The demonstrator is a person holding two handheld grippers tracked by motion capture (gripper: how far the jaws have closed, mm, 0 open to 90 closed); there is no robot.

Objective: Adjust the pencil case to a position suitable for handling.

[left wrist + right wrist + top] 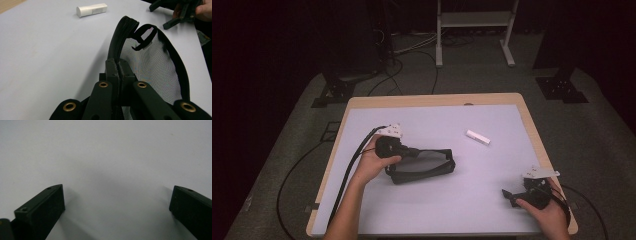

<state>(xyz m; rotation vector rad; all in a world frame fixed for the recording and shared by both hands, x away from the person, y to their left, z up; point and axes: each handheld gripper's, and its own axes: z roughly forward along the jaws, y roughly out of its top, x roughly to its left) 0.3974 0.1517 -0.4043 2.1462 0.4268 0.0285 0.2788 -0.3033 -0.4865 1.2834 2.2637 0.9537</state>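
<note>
The left tongs (118, 71) are pinched tight on the zipper edge of a black mesh pouch (152, 67), the jaws meeting with only the zip band between them. In the high view that pouch (422, 167) lies a little left of the frame's middle, just right of the left tongs (412, 151). The right tongs (117, 202) stand wide with nothing between the jaws, only bare desk beneath them; in the high view they (510, 196) wait at the lower right, well apart from the pouch.

The step in hand looks like opening or spreading the pouch. To do it well, I would keep the left grip firm on the band and not on the mesh, which would likely stretch or snag. Bring the right tongs across to the loose black strap (142, 40) or the far rim, then pull gently apart, low to the desk (492, 200), so the pouch does not twist.

Count: two tongs, one pouch, one small white cylindrical tube (477, 137), which lies right of centre in the high view, apart from the pouch and untouched.
</note>
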